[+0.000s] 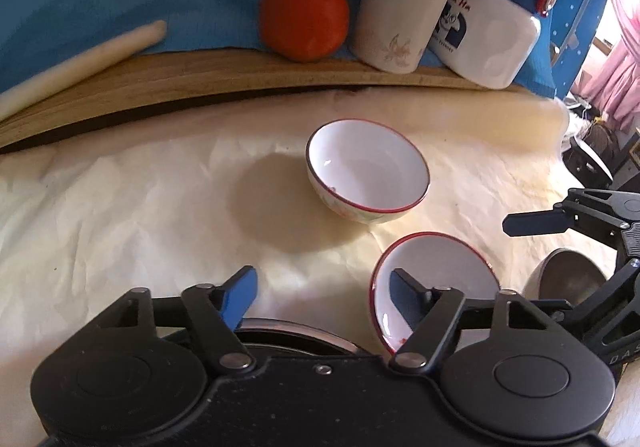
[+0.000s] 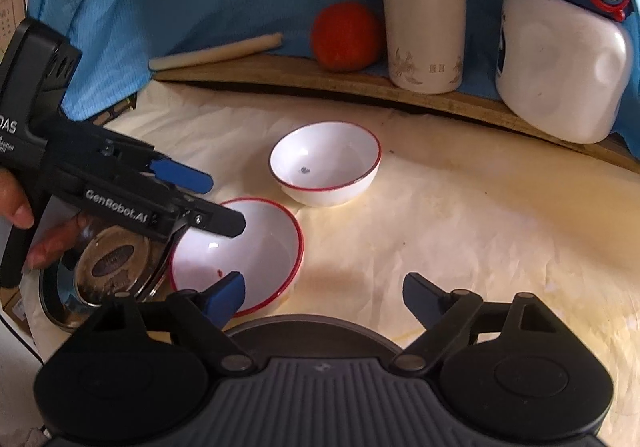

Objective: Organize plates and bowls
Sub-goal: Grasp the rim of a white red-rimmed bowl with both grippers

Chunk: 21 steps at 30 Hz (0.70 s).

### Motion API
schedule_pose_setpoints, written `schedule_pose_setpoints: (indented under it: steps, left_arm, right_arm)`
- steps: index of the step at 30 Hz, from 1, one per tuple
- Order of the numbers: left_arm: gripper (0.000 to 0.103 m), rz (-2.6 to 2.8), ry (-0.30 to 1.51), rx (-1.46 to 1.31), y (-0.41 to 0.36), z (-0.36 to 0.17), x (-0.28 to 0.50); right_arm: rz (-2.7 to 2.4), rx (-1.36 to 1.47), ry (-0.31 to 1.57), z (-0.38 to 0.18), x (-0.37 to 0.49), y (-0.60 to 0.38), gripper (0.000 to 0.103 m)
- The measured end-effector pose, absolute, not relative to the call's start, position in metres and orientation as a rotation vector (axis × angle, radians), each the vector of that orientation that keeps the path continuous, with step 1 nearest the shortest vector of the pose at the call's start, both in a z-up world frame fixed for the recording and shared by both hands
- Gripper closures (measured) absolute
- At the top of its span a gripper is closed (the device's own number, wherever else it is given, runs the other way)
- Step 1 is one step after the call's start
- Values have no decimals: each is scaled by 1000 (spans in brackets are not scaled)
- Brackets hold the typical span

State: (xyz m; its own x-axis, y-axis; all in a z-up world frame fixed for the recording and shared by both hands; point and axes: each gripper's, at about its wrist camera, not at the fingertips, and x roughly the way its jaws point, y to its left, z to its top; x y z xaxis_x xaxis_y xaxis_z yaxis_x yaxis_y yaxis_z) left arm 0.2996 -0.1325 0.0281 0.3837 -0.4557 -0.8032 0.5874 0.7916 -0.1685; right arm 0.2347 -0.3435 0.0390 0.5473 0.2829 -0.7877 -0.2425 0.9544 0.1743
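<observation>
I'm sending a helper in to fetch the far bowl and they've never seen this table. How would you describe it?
Start at the wooden ledge before the blue cloth, where an orange ball sits. On the cream paper below the ball stands a white bowl with a red rim. Unlike the similar bowl nearer the grippers, it has a small dark mark inside its bottom.

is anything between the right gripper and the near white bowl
Nothing visible blocks it. The right gripper is open with the near white bowl just ahead; its left finger already overlaps the bowl's rim. The left gripper hovers over the bowl's far side, so it crowds the approach.
</observation>
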Motion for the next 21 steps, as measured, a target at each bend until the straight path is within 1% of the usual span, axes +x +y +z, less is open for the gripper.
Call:
schedule_pose_setpoints:
  steps: [2,4,6,7,8,9,15,17,18,20,21]
  left_arm:
    - [35,-677,982,159,-134,27,302]
    - [39,-688,990,161,-133,27,303]
    - [48,-706,995,167,-135,28,302]
    - [51,-714,996,171,-136,28,301]
    - [55,-720,997,176,-137,29,300]
    - [59,-726,998,180,-138,29,299]
    - [74,-756,1007,182,-140,29,295]
    - [78,-766,1008,183,-141,28,293]
    - [80,-771,1008,186,-142,28,293]
    - [84,-785,1013,188,-143,28,291]
    - [85,-786,1014,188,-143,28,290]
  right_arm:
    - [323,50,961,39,238,-344,18]
    - [336,58,988,38,242,-343,19]
    - [346,61,1007,39,246,-343,24]
    - [351,59,1014,39,247,-342,29]
    - [356,60,1019,39,249,-342,34]
    - [360,63,1023,40,249,-342,36]
    - [382,95,1043,36,255,-338,41]
    - [375,101,1039,35,255,-339,50]
    - [372,109,1037,35,255,-340,53]
    - [374,130,1037,36,255,-341,62]
    - [378,139,1037,36,257,-342,64]
